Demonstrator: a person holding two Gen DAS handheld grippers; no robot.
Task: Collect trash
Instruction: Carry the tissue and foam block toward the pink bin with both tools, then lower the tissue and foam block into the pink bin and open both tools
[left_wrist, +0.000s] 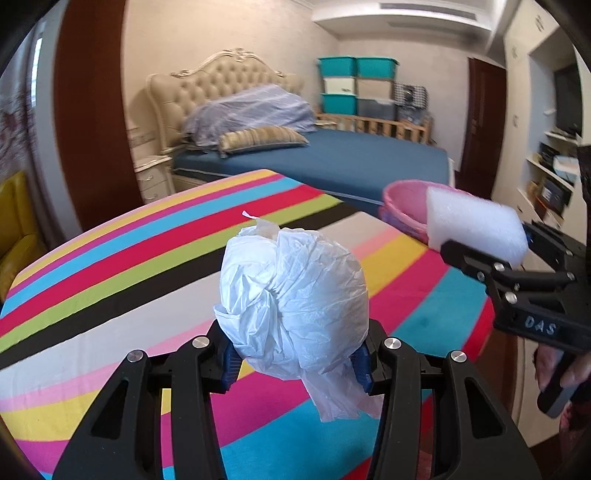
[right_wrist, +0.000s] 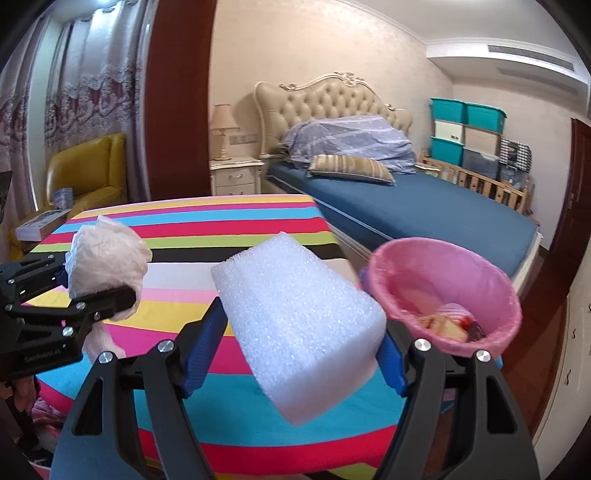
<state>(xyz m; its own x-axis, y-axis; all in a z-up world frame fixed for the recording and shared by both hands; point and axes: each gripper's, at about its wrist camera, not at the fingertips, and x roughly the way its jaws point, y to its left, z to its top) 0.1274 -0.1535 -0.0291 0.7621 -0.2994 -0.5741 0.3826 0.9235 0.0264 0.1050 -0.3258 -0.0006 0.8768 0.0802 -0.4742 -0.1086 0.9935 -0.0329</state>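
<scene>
Carrying both loads at once, you have the left gripper (left_wrist: 295, 363) pinching a crumpled white plastic bag (left_wrist: 293, 301) between its blue pads, and the right gripper (right_wrist: 295, 352) pinching a white foam block (right_wrist: 301, 325) the same way. Both pieces hang above the striped tablecloth (left_wrist: 110, 280), clear of it. The pink bin (right_wrist: 448, 291) sits just past the table's far right edge, lined with a pink bag and already holding some scraps; the foam block is near its rim, and the plastic bag is farther off to the left.

Watch the foam block first. It is wide and tilted, held by one end, so if you let go before it is over the opening it could catch the rim and tumble to the floor. Your grippers are also close together; swinging the left one toward the bin while the right is in the way could knock them together and shake something loose. The plastic bag is light and loosely bunched, with a tail hanging below the pads, so it may cling to a pad or drift aside when you let go.
</scene>
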